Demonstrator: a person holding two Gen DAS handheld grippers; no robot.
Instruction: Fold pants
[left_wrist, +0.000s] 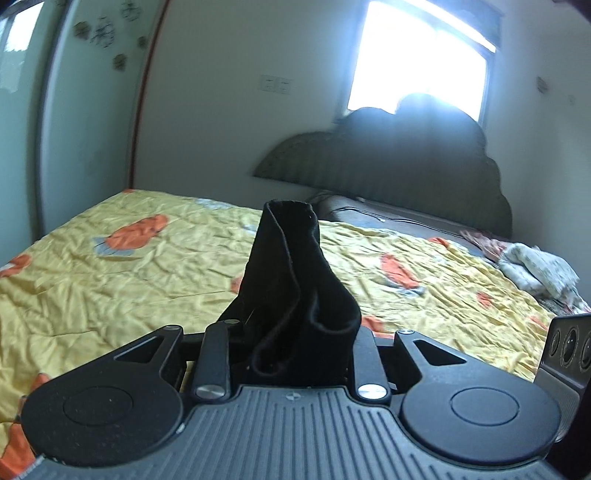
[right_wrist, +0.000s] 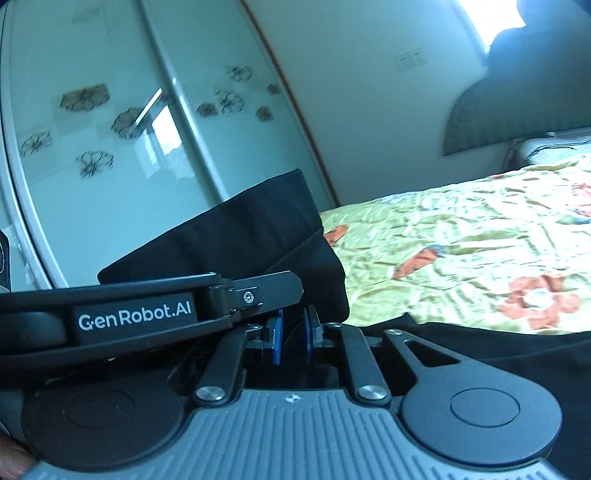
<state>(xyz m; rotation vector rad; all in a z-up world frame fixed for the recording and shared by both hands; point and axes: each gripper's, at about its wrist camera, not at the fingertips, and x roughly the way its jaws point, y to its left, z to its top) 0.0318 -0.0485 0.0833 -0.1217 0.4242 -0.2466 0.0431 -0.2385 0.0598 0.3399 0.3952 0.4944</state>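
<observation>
Left gripper (left_wrist: 295, 343): jaws narrowly parted and clamped on a bunch of black pants (left_wrist: 291, 280). The cloth fills the gap between the fingers, hides the pads and stands up from them in a folded column with a hemmed edge at the top. The gripper is lifted above the bed; no part of it touches the quilt.

Right gripper (right_wrist: 293, 338): jaws nearly closed, the two blue pads (right_wrist: 276, 341) facing each other with only a thin gap. Dark cloth lies in that gap; the grip reads as clenched on the pants (right_wrist: 236, 236), though the pinched layer itself is in shadow. A broad black band of the garment rises behind and to the left of the fingers, and more black cloth spreads low to the right, in front of the bed.

Second tool in the right wrist view: the side of the left gripper, marked "GenRobot.AI", crosses the left of the frame, just beside the right gripper's fingers.

Pants: held up off the bed between the two grippers, which are close together.

Bed: yellow quilt (left_wrist: 129, 266) with orange patches, creased. A dark padded headboard (left_wrist: 406, 166) stands below a bright window (left_wrist: 417, 59).

Wardrobe (right_wrist: 110, 129): glass sliding doors with a flower pattern.
</observation>
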